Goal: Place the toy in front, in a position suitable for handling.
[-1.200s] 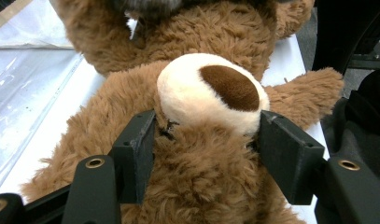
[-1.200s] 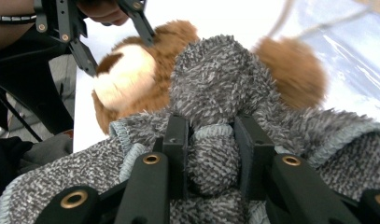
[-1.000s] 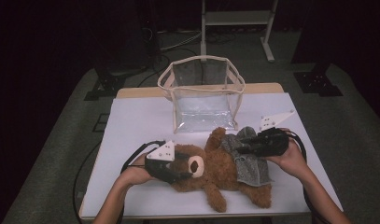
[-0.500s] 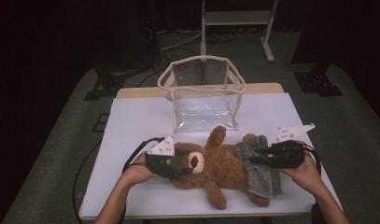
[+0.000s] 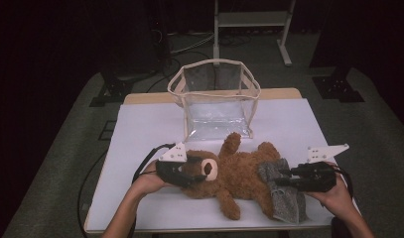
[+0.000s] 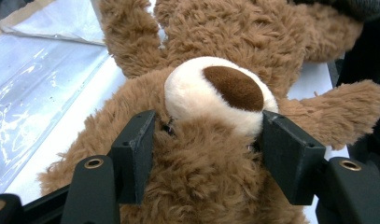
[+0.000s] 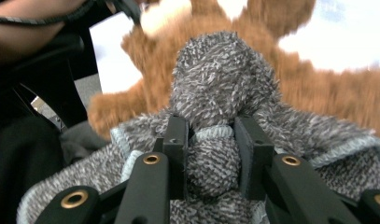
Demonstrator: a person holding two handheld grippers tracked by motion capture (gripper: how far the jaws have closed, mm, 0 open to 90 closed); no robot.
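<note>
A brown teddy bear (image 5: 239,176) lies on its back on the white table, head to the left. My left gripper (image 5: 189,174) clamps the bear's head (image 6: 197,154), one jaw on each side below the cream muzzle (image 6: 215,93). A grey knitted garment (image 5: 284,196) is bunched over the bear's lower legs at the right. My right gripper (image 5: 284,177) is shut on a fold of that grey garment (image 7: 211,158), stretching it off the bear's foot end.
A clear plastic bag with a cream rim (image 5: 217,99) stands upright behind the bear, mid-table. The white table top (image 5: 140,129) has free room at left and back right. A metal stand (image 5: 249,22) rises on the floor beyond.
My right gripper has pulled the grey garment from the bear's belly down to its legs, moving right and toward the front edge. The left gripper stays on the head.
</note>
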